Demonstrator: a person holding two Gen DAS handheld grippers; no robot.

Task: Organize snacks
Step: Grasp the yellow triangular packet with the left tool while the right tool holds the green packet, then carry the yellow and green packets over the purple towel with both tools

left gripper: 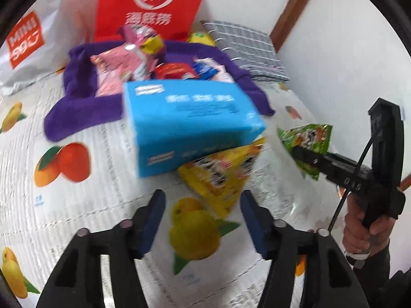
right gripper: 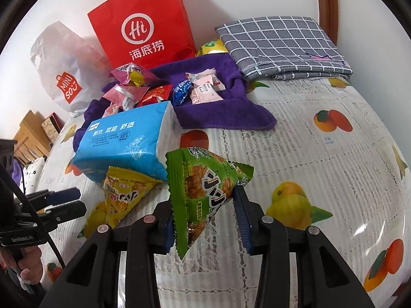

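Right wrist view: green snack packet (right gripper: 205, 195) is clamped by right gripper (right gripper: 204, 220).
Left gripper (left gripper: 203, 220): spread, nothing held.

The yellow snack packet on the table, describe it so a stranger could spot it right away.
Find the big blue tissue pack in front of the purple towel. The yellow snack packet lies flat with one corner tucked under its near edge. Its green twin is held up in the right gripper.

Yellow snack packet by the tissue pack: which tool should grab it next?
Left. The left tool is open, empty, and aimed at the yellow snack packet. The right tool already grips the green snack packet.
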